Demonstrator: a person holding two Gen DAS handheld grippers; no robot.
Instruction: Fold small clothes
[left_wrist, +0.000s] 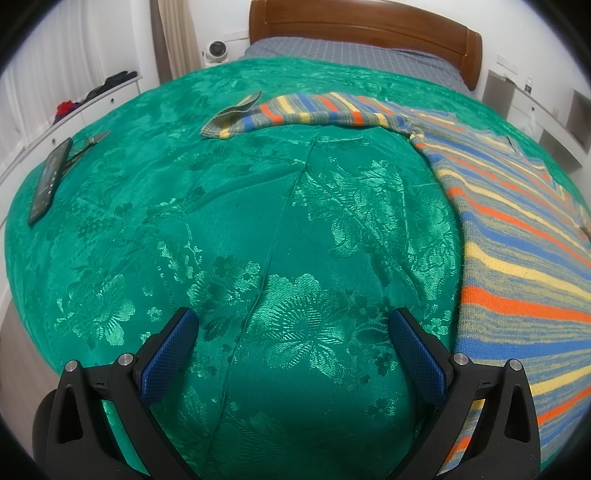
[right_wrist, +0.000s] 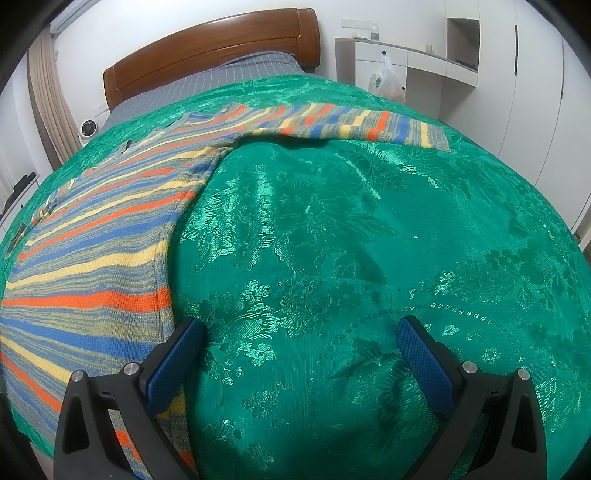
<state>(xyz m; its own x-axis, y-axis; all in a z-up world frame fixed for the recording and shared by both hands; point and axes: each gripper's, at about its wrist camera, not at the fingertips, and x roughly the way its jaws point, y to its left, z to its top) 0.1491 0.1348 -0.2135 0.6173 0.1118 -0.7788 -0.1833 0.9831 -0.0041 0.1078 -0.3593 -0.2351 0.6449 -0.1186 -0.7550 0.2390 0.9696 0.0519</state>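
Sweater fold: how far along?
Done: the striped sweater lies spread flat on the green bedspread, both sleeves out sideways. In hand: nothing; the left gripper and right gripper are both open over the bedspread at the sweater's edges. Left: every fold.

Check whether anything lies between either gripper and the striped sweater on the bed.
Nothing visible does. Only bare green bedspread lies between the open left gripper and the striped sweater. The open right gripper already sits at the sweater's hem. The phone lies far off to the side.
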